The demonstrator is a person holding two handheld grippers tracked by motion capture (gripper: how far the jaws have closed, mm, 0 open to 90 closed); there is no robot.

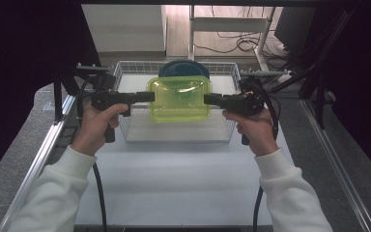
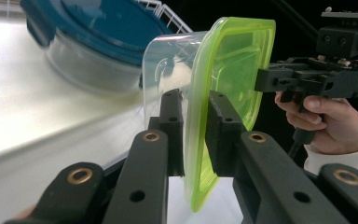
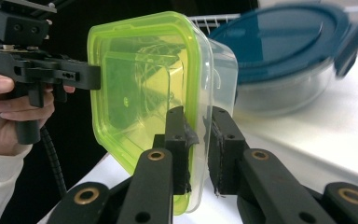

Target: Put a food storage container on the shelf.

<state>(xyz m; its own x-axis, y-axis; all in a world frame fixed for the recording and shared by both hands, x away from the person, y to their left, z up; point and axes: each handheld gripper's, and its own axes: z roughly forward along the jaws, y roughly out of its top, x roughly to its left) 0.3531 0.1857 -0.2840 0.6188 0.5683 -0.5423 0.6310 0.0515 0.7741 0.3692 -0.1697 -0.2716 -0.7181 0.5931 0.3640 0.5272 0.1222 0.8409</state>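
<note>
Green-lidded clear box (image 1: 179, 99) held above the wire basket (image 1: 228, 126), near its rear edge; left gripper (image 1: 149, 96) clenched on the left rim, right gripper (image 1: 207, 99) on the right. Blue-lidded container (image 1: 183, 67) just behind; front worktop (image 1: 174, 183) open.

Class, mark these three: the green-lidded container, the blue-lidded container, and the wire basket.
green-lidded container (image 1: 179, 99), high view, middle of its green lid.
blue-lidded container (image 3: 284, 37), right gripper view, top of its blue lid.
wire basket (image 1: 117, 72), high view, left wire wall.
</note>
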